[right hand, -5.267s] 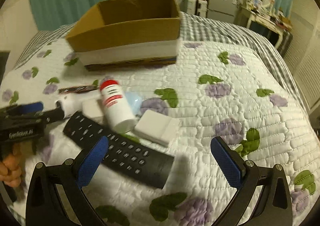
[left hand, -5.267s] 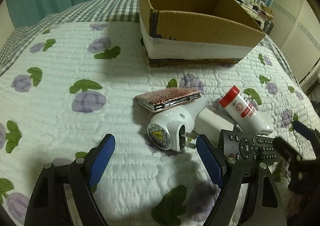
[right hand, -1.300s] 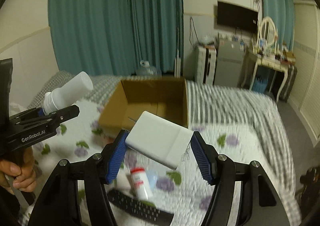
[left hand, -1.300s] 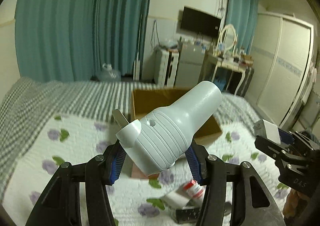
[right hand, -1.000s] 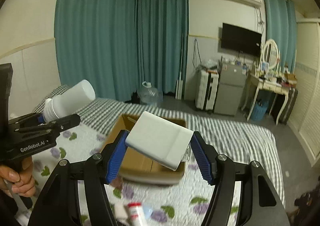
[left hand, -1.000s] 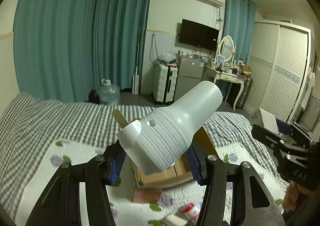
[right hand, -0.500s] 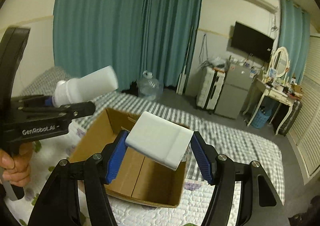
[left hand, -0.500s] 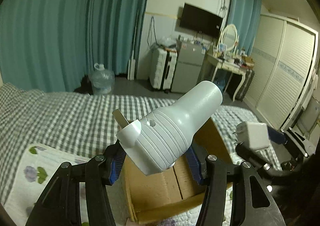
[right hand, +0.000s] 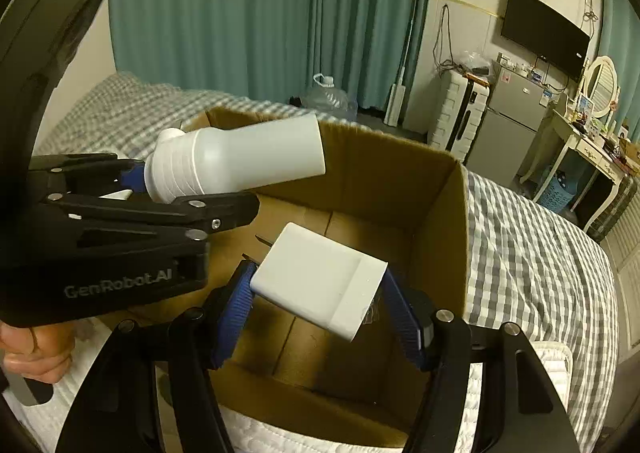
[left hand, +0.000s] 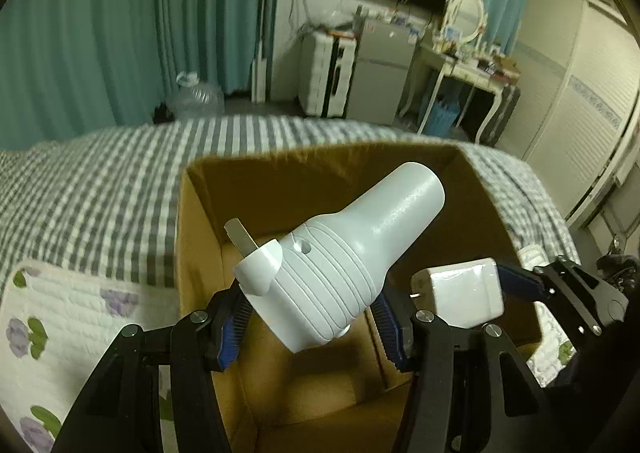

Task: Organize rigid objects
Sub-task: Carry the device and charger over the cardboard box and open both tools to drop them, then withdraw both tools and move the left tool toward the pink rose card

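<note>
My left gripper [left hand: 310,327] is shut on a white funnel-shaped power plug [left hand: 336,265] with a metal prong, held over the open cardboard box [left hand: 196,253]. My right gripper [right hand: 322,313] is shut on a flat white charger block [right hand: 320,279], also over the box [right hand: 440,213]. The right gripper and its charger [left hand: 460,289] show at right in the left wrist view. The left gripper and its plug [right hand: 236,165] show at left in the right wrist view. The box floor looks bare where visible.
The box sits on a bed with a floral quilt [left hand: 80,317] and a grey checked cover [left hand: 100,189]. Beyond are teal curtains [right hand: 260,21], a water jug [left hand: 196,95], a suitcase [left hand: 324,73], a small fridge [right hand: 508,125] and a dressing table [left hand: 468,69].
Both grippers have moved forward and down from above the bed to over the box opening, each still holding its object. The two grippers are closer together.
</note>
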